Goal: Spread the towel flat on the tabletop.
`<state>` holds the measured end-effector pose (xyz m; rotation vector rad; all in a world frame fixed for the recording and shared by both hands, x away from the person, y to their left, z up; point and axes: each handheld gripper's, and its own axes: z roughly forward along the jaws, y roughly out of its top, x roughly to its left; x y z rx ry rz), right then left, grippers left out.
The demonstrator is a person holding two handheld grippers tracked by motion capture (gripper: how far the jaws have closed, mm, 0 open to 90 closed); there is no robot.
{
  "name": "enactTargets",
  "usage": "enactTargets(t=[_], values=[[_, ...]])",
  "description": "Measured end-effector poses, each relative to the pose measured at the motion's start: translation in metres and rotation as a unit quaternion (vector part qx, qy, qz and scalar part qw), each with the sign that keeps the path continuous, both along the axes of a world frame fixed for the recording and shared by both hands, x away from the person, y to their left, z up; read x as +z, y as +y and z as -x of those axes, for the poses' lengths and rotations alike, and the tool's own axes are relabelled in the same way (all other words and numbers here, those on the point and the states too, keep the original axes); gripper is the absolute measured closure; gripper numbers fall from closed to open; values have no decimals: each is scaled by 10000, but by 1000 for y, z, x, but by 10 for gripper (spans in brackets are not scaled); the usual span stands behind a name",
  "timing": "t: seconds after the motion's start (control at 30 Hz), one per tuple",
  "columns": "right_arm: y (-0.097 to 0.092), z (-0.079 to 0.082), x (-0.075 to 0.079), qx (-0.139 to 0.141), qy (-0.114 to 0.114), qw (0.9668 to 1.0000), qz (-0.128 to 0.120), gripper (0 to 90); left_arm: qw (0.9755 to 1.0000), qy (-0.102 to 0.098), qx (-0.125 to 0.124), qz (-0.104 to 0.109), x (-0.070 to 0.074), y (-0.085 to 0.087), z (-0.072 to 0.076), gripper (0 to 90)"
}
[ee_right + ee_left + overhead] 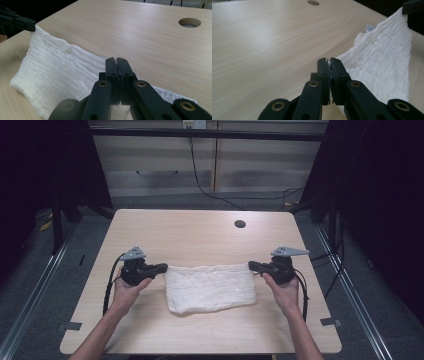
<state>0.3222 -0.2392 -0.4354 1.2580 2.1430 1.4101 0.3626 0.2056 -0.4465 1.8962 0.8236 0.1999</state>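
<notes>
**Cloth pinched at both far corners, fold not yet made**

A white cloth (210, 287) is held at two corners: the left gripper (161, 268) has its fingers (323, 75) pressed together on a sliver of fabric at one upper corner, and the right gripper (254, 266) has its fingers (111, 75) clamped on the opposite upper corner. Btwn the two sets of fingers the cloth's far edge is stretched approx. straight and lifted slightly; the rest of it trails down from the fingers onto the table (200, 232) toward the person. A printed label (172, 96) can be seen just beside the right fingers, on the table.

Progress, as judged: grasp stage is done, both corners secured. Still left: the edge has to be carried over or laid flat, w/ release after. The cloth looks already doubled, though the layer count can't be told.
</notes>
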Motion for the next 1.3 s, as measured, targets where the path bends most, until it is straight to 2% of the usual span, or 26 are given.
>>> enactTargets(t=[0.07,0.1,0.2,0.23,0.27,0.37,0.47,0.5,0.67,0.77,0.87,0.9,1.0,1.03,1.1,1.17,1.2,1.23,1.27,1.3], values=[[4,-5,8,28,-60,10000,18,883,9999,-37,33,98,7,1,-2,869],[4,-5,8,28,-60,10000,18,883,9999,-72,62,96,10,1,-3,869],[9,-12,24,74,-143,9999,50,884,9998,-160,87,121,21,2,-7,869],[9,-14,27,75,-179,9998,48,884,9996,-216,121,139,29,4,-10,869],[9,-15,30,80,-189,9998,32,884,9996,-216,121,139,29,4,-10,869],[10,-19,38,75,-249,9997,31,884,9993,-295,161,162,41,6,-14,869],[11,-27,54,79,-348,9994,0,885,9986,-399,276,220,57,11,-19,869],[12,-28,58,74,-364,9993,7,884,9986,-399,276,220,57,11,-19,869],[12,-39,73,37,-444,9990,-8,885,9973,-495,434,335,74,16,-28,869],[13,-42,79,26,-481,9988,-18,885,9970,-525,468,315,80,17,-31,870],[16,-50,91,12,-558,9984,-63,885,9960,-659,530,291,97,17,-38,869],[17,-52,94,-4,-580,9983,-61,885,9960,-659,530,291,97,17,-38,870],[17,-56,101,-62,-658,9977,-149,885,9949,-759,544,377,110,18,-38,870],[17,-56,101,-62,-658,9977,-149,885,9947,-785,534,404,113,18,-37,870],[15,-55,103,-75,-759,9965,-344,885,9942,-862,396,499,114,18,-28,870],[15,-53,102,-57,-764,9964,-349,885,9941,-922,359,447,113,18,-25,869],[17,-46,97,16,-765,9968,-241,885,9944,-931,295,400,109,18,-19,869],[17,-43,95,48,-753,9970,-200,885,9944,-931,295,400,109,18,-19,870],[17,-38,93,67,-733,9972,-147,885,9945,-898,252,472,102,20,-14,870],[17,-38,93,67,-733,9972,-147,885,9945,-898,252,472,102,20,-14,869]])
